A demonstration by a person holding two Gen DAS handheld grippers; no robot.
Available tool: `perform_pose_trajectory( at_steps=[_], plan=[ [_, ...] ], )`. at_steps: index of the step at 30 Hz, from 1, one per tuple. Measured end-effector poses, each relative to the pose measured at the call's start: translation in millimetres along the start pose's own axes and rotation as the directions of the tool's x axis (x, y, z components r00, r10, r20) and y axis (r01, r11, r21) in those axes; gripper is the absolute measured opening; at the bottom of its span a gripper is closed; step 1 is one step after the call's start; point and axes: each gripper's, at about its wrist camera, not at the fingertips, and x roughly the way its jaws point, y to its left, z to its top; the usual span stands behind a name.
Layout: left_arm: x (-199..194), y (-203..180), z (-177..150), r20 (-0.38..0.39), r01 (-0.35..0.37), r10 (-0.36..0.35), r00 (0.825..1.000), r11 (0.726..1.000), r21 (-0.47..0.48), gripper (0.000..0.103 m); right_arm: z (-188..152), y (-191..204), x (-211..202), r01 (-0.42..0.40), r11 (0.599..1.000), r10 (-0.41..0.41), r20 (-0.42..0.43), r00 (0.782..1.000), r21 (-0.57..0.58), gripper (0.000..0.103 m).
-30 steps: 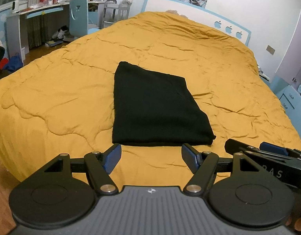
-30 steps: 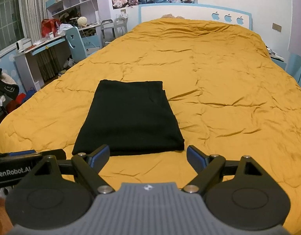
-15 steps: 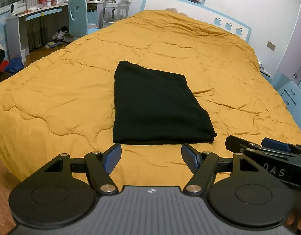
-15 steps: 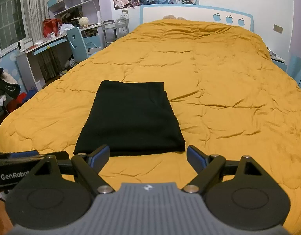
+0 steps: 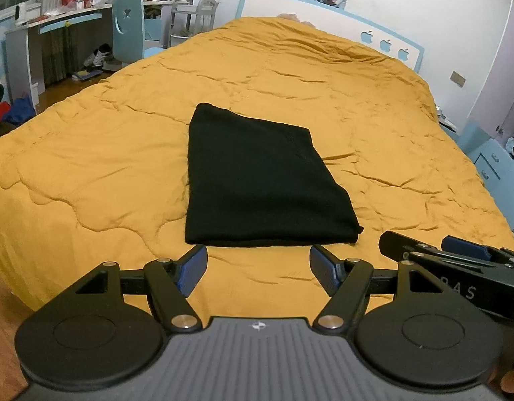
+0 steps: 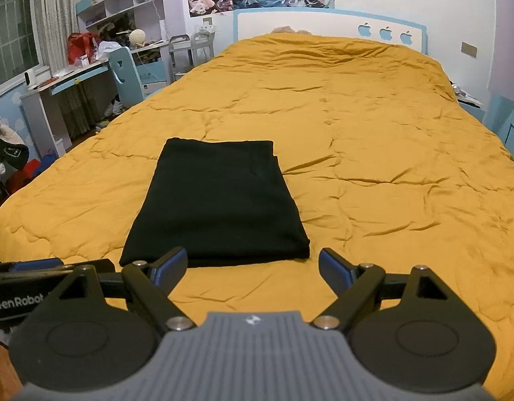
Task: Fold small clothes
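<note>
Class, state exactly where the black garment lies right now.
In both wrist views the folded black garment lies flat on the yellow quilt, near the bed's foot, just beyond both open grippers.

The folded garment [image 5: 263, 183] is lying flat on the bed [image 5: 373, 107], toward its foot and left of its middle. The headboard [image 6: 323, 21] is standing behind the bed, the counter [image 6: 66, 77] and chair [image 6: 126, 73] sitting off its left side
</note>
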Motion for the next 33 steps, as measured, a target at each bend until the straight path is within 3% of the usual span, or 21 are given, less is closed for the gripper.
perform_pose_trajectory(
  at_steps=[33],
  plan=[
    [4.1, -9.3, 0.0, -0.003, -0.036, 0.036, 0.999, 0.999, 0.039, 0.082, -4.5, -5.9, 0.5, 0.016, 1.000, -0.015, -0.017, 1.000, 0.019, 0.082]
  ],
)
